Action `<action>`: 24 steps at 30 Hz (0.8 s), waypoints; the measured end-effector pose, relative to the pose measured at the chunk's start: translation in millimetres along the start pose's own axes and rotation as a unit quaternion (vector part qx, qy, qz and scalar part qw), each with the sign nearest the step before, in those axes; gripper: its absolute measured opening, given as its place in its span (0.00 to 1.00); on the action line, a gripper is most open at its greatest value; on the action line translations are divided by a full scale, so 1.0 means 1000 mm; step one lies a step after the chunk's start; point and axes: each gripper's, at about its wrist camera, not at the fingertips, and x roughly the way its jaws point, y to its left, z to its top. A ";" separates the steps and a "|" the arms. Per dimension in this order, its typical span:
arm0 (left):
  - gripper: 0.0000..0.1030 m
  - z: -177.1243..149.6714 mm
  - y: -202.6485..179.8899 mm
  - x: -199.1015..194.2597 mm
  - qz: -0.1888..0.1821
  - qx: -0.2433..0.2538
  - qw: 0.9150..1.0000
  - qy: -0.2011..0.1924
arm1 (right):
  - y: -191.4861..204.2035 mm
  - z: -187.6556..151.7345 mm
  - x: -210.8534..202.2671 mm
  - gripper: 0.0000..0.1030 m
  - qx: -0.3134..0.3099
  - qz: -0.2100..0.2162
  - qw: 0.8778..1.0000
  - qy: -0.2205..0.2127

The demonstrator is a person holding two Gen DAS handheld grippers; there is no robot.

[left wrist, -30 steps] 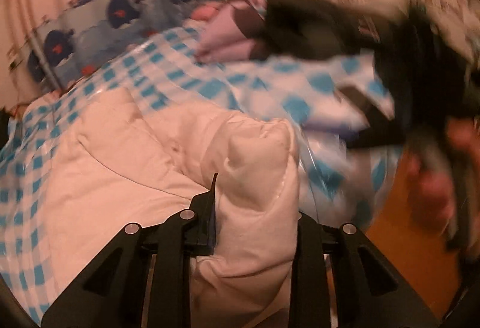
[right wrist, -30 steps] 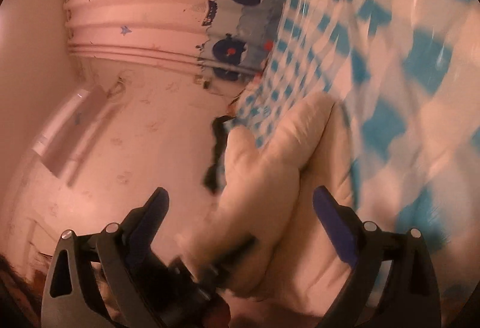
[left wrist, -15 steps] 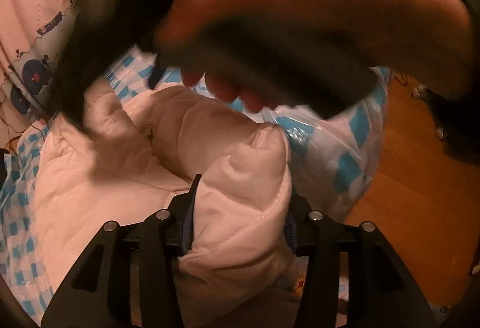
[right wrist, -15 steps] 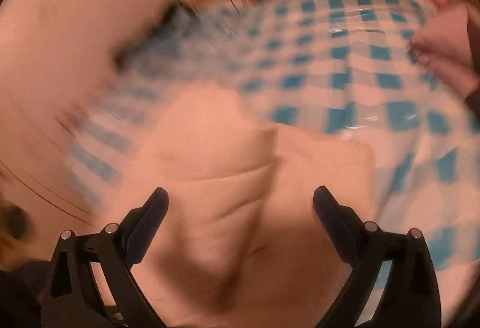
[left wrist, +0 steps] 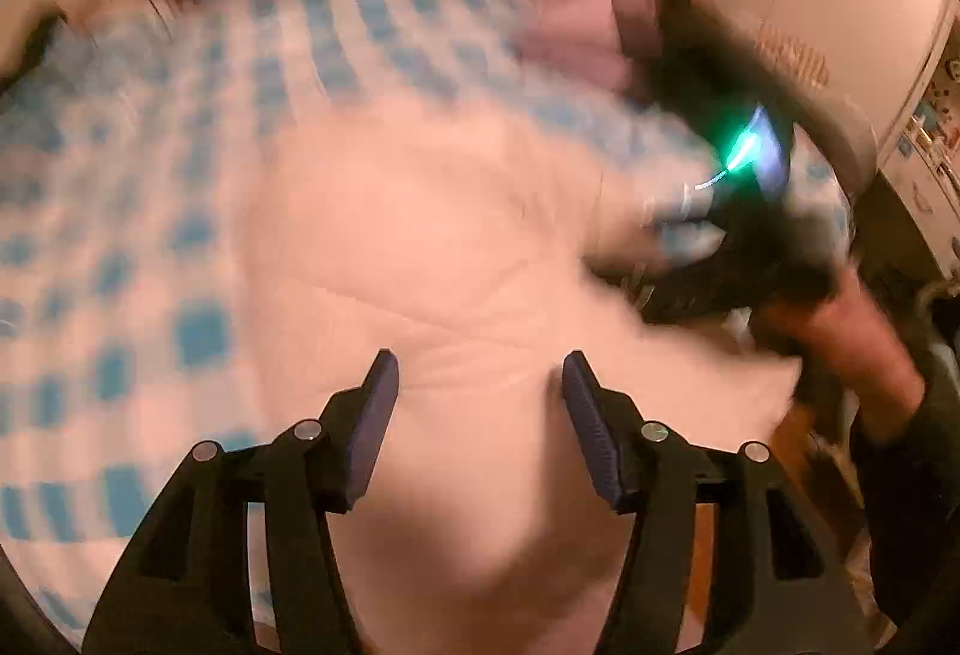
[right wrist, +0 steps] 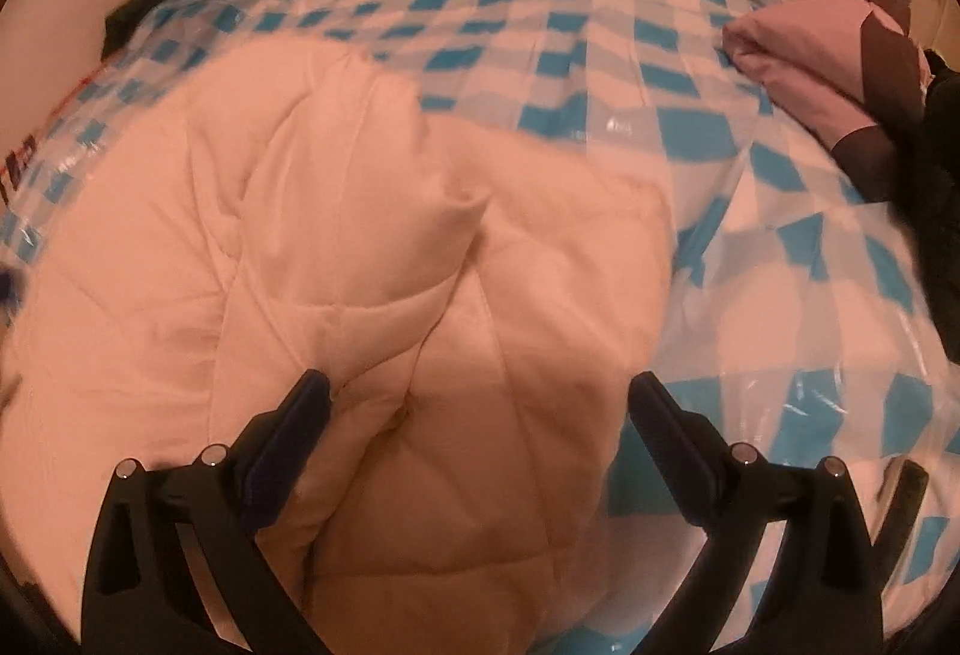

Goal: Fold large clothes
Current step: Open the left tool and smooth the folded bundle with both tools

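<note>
The cream quilted jacket [right wrist: 372, 307] lies bunched on the blue-checked bed cover [right wrist: 600, 55], below and ahead of both pairs of fingers. The left gripper [left wrist: 477, 385] has just been opening; its fingers stand apart above the padding, gripping nothing. The right gripper [right wrist: 480, 403] has its fingers spread wide over the jacket, empty.

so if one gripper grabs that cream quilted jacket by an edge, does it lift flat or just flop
Probably flops: the cream quilted jacket already lies in soft rounded folds and bulges over itself. Its puffy stitched panels suggest it is light for its bulk and would squash between the fingers. The glossy checked cover beneath looks slick, so a push may slide it rather than fold it.
</note>
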 end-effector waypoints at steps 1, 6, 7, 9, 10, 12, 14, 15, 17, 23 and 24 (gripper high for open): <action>0.53 0.000 0.004 0.001 -0.002 -0.004 1.000 0.001 | -0.002 0.000 -0.003 0.92 0.001 -0.003 1.000 0.004; 0.57 -0.004 0.040 -0.048 -0.014 -0.060 0.997 -0.048 | 0.005 -0.003 -0.024 0.92 -0.004 -0.028 1.000 -0.004; 0.67 -0.006 0.059 -0.048 -0.014 -0.088 0.995 -0.047 | 0.007 -0.004 -0.025 0.91 -0.005 -0.030 1.000 -0.004; 0.71 -0.010 0.100 -0.034 -0.044 -0.160 0.986 -0.021 | 0.008 -0.005 -0.022 0.91 0.003 -0.029 1.000 -0.003; 0.71 -0.014 0.117 -0.020 -0.085 -0.194 0.977 0.001 | 0.007 -0.006 -0.020 0.91 0.010 -0.025 1.000 -0.004; 0.72 -0.018 0.130 0.007 -0.129 -0.224 0.966 0.030 | 0.005 -0.011 -0.019 0.91 0.032 -0.018 0.999 -0.011; 0.85 -0.020 0.128 0.033 -0.175 -0.234 0.955 0.049 | 0.004 -0.017 -0.019 0.91 0.053 -0.017 0.998 -0.024; 0.87 -0.020 0.123 0.043 -0.191 -0.236 0.951 0.055 | 0.005 -0.020 -0.020 0.91 0.065 -0.016 0.997 -0.036; 0.87 -0.015 0.099 0.040 -0.154 -0.196 0.968 0.039 | 0.011 -0.025 -0.022 0.91 0.075 -0.013 0.995 -0.064; 0.61 0.010 0.057 -0.038 -0.064 -0.052 0.992 -0.094 | 0.050 0.008 -0.041 0.79 0.070 0.013 0.986 -0.152; 0.61 0.017 0.061 -0.054 -0.044 -0.037 0.992 -0.114 | 0.062 0.021 -0.044 0.78 0.058 0.017 0.984 -0.165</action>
